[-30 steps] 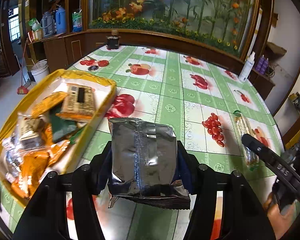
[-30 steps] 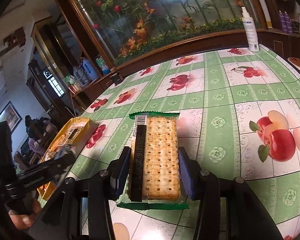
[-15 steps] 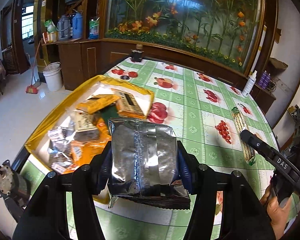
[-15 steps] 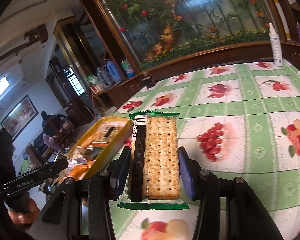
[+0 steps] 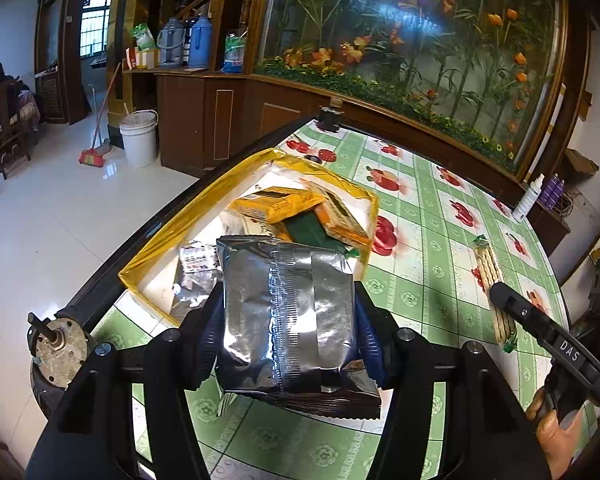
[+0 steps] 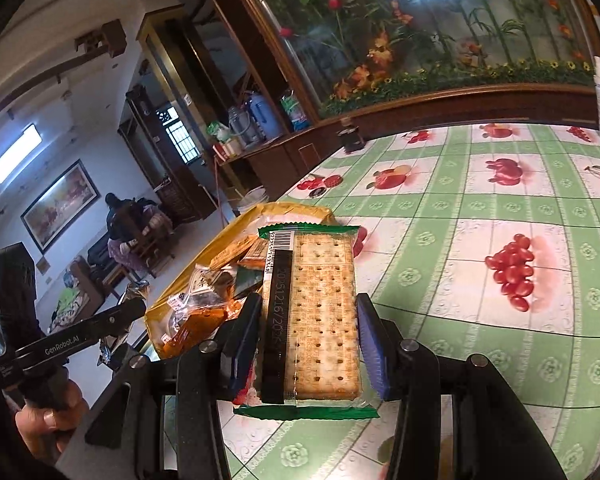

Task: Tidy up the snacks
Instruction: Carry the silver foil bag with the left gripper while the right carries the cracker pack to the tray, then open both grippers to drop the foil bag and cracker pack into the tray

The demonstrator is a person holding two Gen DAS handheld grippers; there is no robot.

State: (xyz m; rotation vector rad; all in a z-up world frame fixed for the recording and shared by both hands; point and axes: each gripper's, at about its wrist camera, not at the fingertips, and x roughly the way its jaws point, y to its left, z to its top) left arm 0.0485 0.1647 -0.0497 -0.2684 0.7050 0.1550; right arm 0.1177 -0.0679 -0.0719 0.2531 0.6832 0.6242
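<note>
Cracker pack [image 6: 320, 320] gripped in right claw [image 6: 308, 344], silver foil pouch [image 5: 288, 312] gripped in left claw [image 5: 288, 340], handles marked "GenRobot.AI", "DAS"

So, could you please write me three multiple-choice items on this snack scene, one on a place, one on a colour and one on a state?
1. Where does the yellow tray sit?
A. at the table's edge nearest the white bucket
B. on the floor
C. beside the spray bottle

2. What colour are the end seals of the cracker pack?
A. red
B. green
C. blue

3. How is the silver foil packet at this moment?
A. lying loose in the tray
B. torn open on the tablecloth
C. clamped in the left gripper

Key: 1 A, the tray lies at the table corner above the bucket's side of the floor. 2 B, green crimped seals show at both ends in the right wrist view. 3 C, both pads press on the packet's sides.
</note>
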